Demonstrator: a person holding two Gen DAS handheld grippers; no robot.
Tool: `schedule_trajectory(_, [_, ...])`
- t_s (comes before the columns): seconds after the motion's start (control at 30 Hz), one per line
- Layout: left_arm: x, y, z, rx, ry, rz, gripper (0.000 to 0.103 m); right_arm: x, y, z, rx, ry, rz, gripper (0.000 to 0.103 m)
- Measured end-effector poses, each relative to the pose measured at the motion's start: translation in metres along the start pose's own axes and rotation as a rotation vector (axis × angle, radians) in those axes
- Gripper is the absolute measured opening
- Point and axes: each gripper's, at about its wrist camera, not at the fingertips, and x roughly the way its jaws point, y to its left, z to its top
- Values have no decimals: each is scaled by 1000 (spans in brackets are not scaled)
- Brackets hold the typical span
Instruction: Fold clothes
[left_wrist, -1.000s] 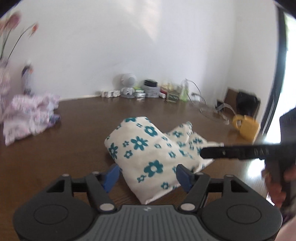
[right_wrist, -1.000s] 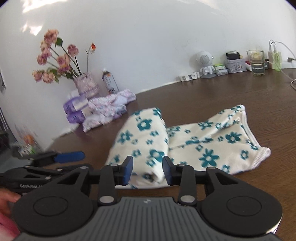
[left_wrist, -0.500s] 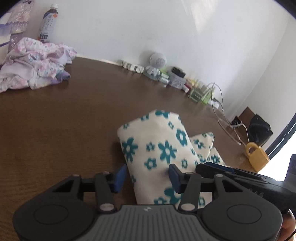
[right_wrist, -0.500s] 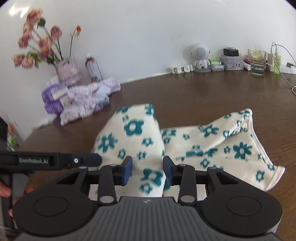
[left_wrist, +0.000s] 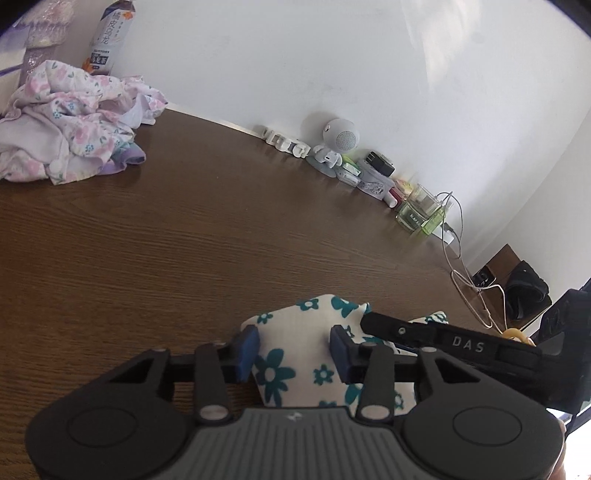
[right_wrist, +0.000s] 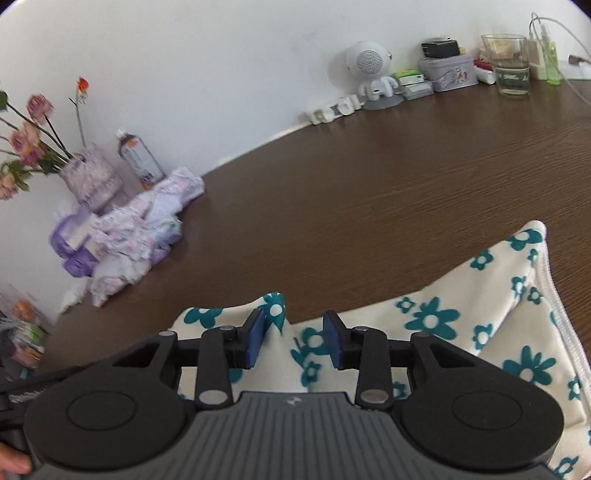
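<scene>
A cream garment with teal flowers (left_wrist: 291, 354) lies folded on the dark wooden table (left_wrist: 184, 251). My left gripper (left_wrist: 293, 350) is low over its near end. Its jaws are part-way open, and a raised fold of cloth fills the gap between the blue pads (left_wrist: 247, 349). In the right wrist view the garment (right_wrist: 461, 332) spreads out to the right. My right gripper (right_wrist: 293, 341) is open over a peaked fold, with cloth between and beside its pads (right_wrist: 255, 338). The right gripper's black finger (left_wrist: 443, 338) lies across the cloth, just right of my left one.
A crumpled pink floral clothes pile (left_wrist: 70, 125) sits at the far left by a bottle (left_wrist: 109, 40) and a vase of flowers (right_wrist: 88, 177). A white speaker figure (right_wrist: 373, 74), a tin, a glass (right_wrist: 511, 70) and cables line the back wall. A hand (right_wrist: 11, 465) shows at the lower left.
Both grippers dropped lower and closer onto the flowered garment. My left jaws narrowed around the raised fold. The right jaws kept the same gap.
</scene>
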Motion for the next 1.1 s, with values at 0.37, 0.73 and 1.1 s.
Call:
schedule_trajectory(0.37, [13,9,13,-97,7,-24,40,1,-7,10,117,10,109,22])
schedule_trajectory(0.73, [10,11,10,-109,-19,-40,39,-16,-12,2,68,-53,117,7])
schedule_trajectory(1.1, [18,19,5,-144,-26,-51,11,3,-27,0,176,-30,106,22])
